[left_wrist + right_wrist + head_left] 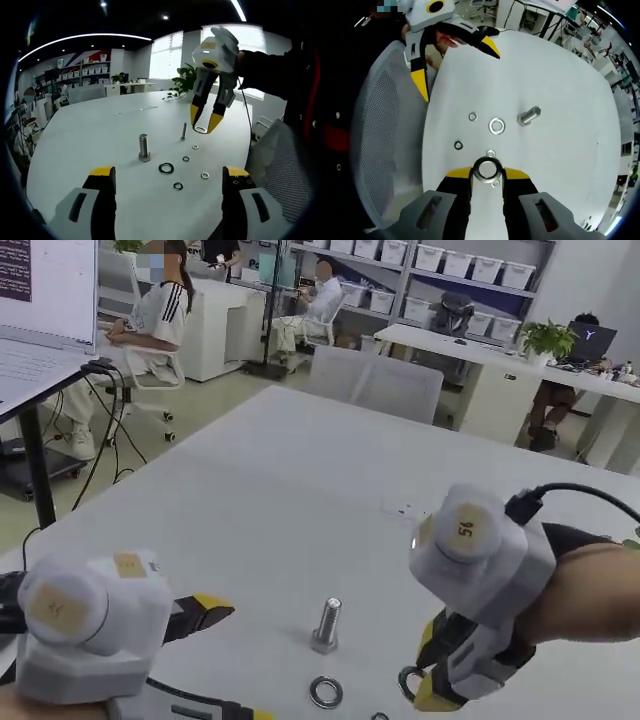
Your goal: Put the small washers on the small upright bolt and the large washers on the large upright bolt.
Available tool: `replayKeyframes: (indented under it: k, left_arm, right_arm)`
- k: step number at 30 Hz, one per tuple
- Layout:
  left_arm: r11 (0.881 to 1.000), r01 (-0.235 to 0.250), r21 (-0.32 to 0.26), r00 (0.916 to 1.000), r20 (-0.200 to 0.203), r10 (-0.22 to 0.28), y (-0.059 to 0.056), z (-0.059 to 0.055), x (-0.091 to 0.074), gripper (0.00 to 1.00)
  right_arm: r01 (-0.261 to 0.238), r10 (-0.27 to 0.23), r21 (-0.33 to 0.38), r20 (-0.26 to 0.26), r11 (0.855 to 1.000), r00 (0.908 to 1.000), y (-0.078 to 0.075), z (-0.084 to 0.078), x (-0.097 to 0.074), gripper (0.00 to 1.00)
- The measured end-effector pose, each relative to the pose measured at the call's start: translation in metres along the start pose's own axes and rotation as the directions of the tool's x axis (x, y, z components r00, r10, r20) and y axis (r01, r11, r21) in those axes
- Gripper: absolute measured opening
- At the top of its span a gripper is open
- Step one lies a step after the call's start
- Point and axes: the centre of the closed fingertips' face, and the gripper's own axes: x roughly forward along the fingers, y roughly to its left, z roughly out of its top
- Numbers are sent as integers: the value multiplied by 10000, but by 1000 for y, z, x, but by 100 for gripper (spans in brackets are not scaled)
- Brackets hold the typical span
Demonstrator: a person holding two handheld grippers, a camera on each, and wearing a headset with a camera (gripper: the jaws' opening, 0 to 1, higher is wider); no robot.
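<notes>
Right gripper: closed on a washer, which is pinched by its rim above the table.
Held washer: apparently a large one, though its size is hard to judge through the fisheye.
Left gripper: jaws spread wide, nothing held.
Large bolt: upright and bare, with a second large washer lying near it.
Small bolt: upright, farther back, with small washers scattered beside it.
Handling: the rings are judged light, stiff and slippery. They are best gripped across the outer edge, with the hole kept free.

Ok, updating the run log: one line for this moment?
right gripper: shut on large washer | left gripper: open | large bolt: bare
</notes>
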Motion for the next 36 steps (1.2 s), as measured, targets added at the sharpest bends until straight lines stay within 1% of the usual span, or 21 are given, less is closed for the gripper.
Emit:
replayKeyframes:
  k: [3,8,13,17,21,29,31,36]
  left_arm:
    - [10000,-16,-24,10000,18,16,1,0,0,88]
    - [10000,-56,-31,10000,7,56,3,-1,1,87]
    - [9999,-77,-85,10000,15,77,5,-2,2,86]
    - [9998,-130,-129,9999,20,130,7,-3,2,86]
    - [9996,-173,-205,9998,55,175,9,-4,3,86]
    - [9995,-197,-252,9998,30,197,9,-6,3,85]
    - [9995,-203,-251,9998,10,204,10,-7,3,85]
    - [9993,-235,-286,9997,8,236,11,-7,3,85]
  right_arm:
    - [10,-11,-118,-60,9999,10000,-6,4,-5,23]
    - [64,-63,-251,76,9997,10000,-18,16,-14,23]
    - [112,-107,-319,149,9994,9998,-27,23,-19,23]
    - [116,-109,-408,169,9991,9998,-34,28,-19,23]
    - [129,-116,-545,249,9984,9996,-39,37,-20,23]
    - [150,-127,-780,299,9968,9995,-50,51,-21,23]
    - [153,-127,-840,303,9964,9995,-53,54,-20,23]
    - [126,-97,-1035,289,9946,9995,-57,62,-16,23]
